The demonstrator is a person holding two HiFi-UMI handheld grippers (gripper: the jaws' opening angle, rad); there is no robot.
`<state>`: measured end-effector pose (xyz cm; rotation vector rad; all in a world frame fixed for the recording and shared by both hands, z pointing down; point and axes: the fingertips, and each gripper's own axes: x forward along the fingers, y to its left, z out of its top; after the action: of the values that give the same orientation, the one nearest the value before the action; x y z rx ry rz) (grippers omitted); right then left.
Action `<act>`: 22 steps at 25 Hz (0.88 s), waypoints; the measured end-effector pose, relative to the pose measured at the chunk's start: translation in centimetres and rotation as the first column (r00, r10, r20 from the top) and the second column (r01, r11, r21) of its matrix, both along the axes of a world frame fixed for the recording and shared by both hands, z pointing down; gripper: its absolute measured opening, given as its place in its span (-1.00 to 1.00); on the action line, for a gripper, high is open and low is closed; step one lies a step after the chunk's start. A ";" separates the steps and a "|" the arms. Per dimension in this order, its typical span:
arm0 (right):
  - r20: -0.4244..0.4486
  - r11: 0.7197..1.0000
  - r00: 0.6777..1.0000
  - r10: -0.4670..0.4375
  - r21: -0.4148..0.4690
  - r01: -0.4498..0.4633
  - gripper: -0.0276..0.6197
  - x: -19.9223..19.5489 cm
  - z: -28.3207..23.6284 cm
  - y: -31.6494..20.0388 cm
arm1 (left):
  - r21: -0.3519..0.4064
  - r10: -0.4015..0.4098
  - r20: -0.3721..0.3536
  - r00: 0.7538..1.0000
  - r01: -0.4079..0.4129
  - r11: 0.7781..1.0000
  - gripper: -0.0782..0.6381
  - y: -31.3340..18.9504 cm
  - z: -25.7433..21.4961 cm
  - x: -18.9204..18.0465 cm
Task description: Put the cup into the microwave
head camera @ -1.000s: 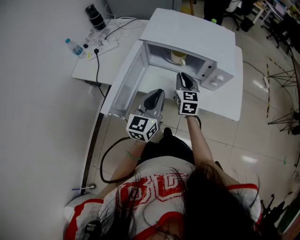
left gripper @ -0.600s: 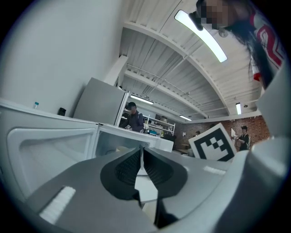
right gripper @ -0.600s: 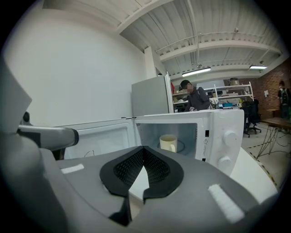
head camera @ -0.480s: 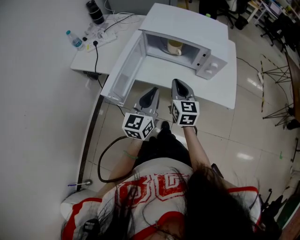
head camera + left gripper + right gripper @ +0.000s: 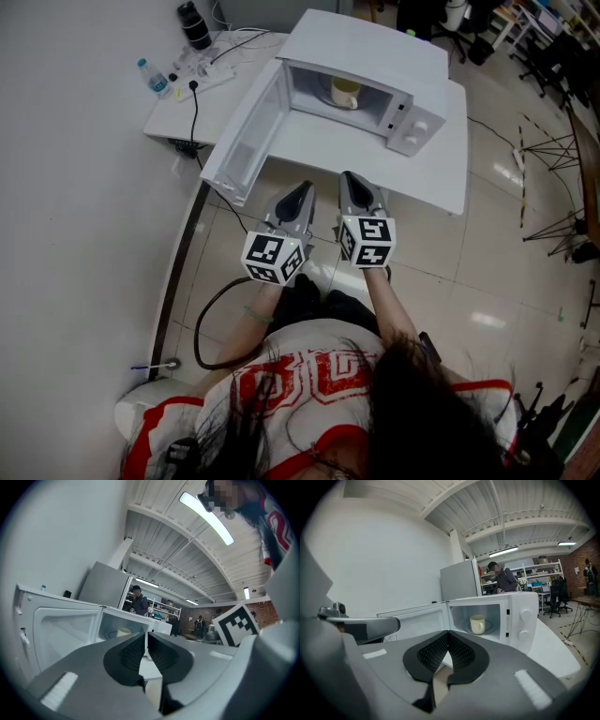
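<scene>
A cream cup [image 5: 344, 92] stands upright on the turntable inside the white microwave [image 5: 375, 56], whose door [image 5: 246, 136] is swung wide open to the left. The right gripper view shows the cup [image 5: 477, 624] well ahead, and in the left gripper view the cup [image 5: 123, 632] just peeks out behind the door frame. My left gripper [image 5: 302, 190] and right gripper [image 5: 349, 178] hang side by side in front of the table edge, well short of the microwave. Both are shut with nothing between the jaws [image 5: 146, 637] [image 5: 448, 634].
The microwave sits on a white table [image 5: 422, 183]. A second table at the left carries a water bottle [image 5: 153, 78], a black flask [image 5: 195, 26] and a power strip [image 5: 211, 80] with cables. A black cable [image 5: 211, 319] loops over the tiled floor. A person [image 5: 502, 578] stands far behind.
Both grippers have drawn back from the microwave opening toward my body, the right one further. The cup stays inside the microwave and the door stays open.
</scene>
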<state>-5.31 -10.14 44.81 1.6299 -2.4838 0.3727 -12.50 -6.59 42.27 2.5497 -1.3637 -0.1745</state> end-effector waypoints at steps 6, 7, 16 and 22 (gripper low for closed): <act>0.021 1.000 1.000 0.000 -0.028 0.000 -0.91 1.5 0.2 1.9 | -0.001 -0.018 -0.007 1.000 0.018 1.000 -0.76 0.8 -0.4 0.8; 0.018 1.000 1.000 -0.001 -0.029 0.001 -0.91 1.8 0.1 2.0 | 0.001 -0.022 -0.008 1.000 0.022 1.000 -0.76 0.9 -0.4 0.9; 0.032 1.000 0.999 -0.027 -0.013 0.027 -0.91 2.3 -1.0 3.5 | 0.013 -0.034 -0.012 0.999 0.035 0.999 -0.76 2.1 -0.9 1.8; 0.035 0.999 0.998 -0.049 -0.013 0.049 -0.91 2.1 -1.0 4.4 | 0.002 -0.040 -0.010 0.999 0.040 0.999 -0.76 2.7 -0.6 1.6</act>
<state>-3.25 -5.71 43.82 1.5675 -2.5355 0.4147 -10.86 -3.92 41.63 2.5213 -1.4131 -0.1958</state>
